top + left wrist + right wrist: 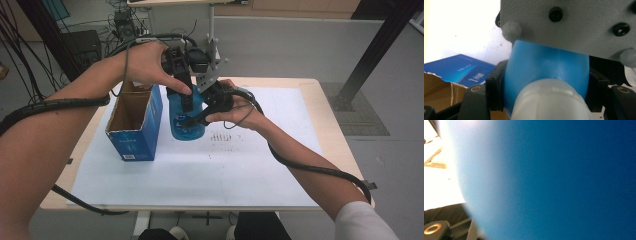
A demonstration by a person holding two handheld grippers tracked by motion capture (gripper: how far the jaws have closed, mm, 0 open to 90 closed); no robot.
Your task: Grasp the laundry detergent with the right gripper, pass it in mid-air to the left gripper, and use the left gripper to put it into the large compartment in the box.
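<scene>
A blue plastic bottle (186, 125) with a white cap (551, 100) stands upright on the white sheet, just right of an open blue carton (135, 125). My left gripper (186, 102) comes down from above; its black pads (495, 92) press on both sides of the bottle's shoulder (546, 67) just below the cap. From the right side, my right gripper (192, 120) is shut on the bottle's body, whose blue wall (561, 180) sits very close to that camera. The right gripper's grey plate (574, 22) hangs over the bottle's far side.
The blue carton (461, 72) has torn brown flaps and an open top. A white paper sheet (250, 165) covers most of the wooden table (330, 125). Black cables trail from both grippers along the forearms. A black post (375, 50) stands beyond the table's right corner.
</scene>
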